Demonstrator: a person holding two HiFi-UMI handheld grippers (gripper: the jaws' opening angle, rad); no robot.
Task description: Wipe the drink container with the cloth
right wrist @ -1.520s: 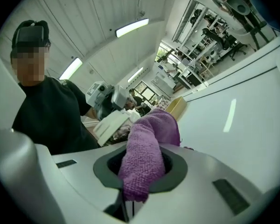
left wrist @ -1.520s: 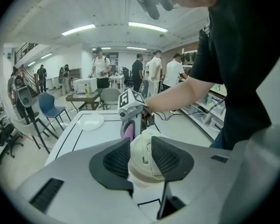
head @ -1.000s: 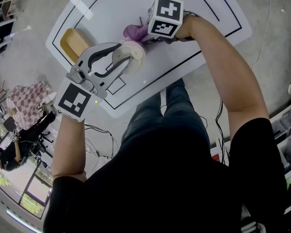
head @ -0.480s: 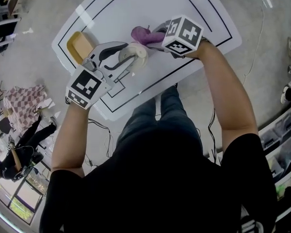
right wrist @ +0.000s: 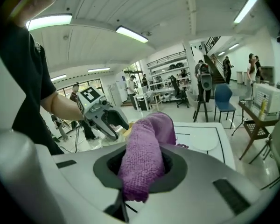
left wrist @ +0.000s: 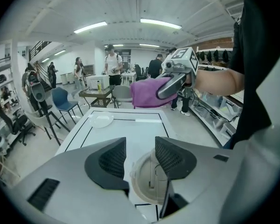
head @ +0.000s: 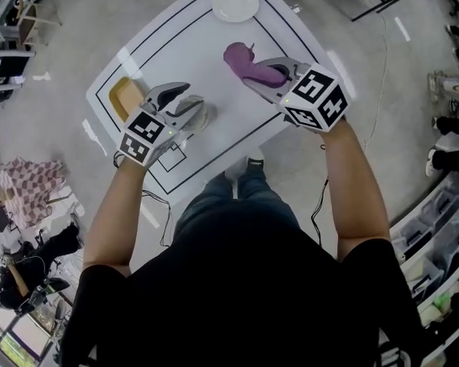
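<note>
Left tongs (left wrist: 140,143): jaws just opening, released, cup (left wrist: 147,185) loose between them on table (head: 214,60), near left, apparently being let go | right tongs (right wrist: 141,171): clenched on cloth (right wrist: 151,125), raised right, clear of cup | wipe probably finished

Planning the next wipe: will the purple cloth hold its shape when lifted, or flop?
Probably floppy: the cloth bunches between the jaws of the right gripper and droops past them. Likely light, since that one pinch carries it all above the table. Its looped weave should grip rather than slip.
</note>
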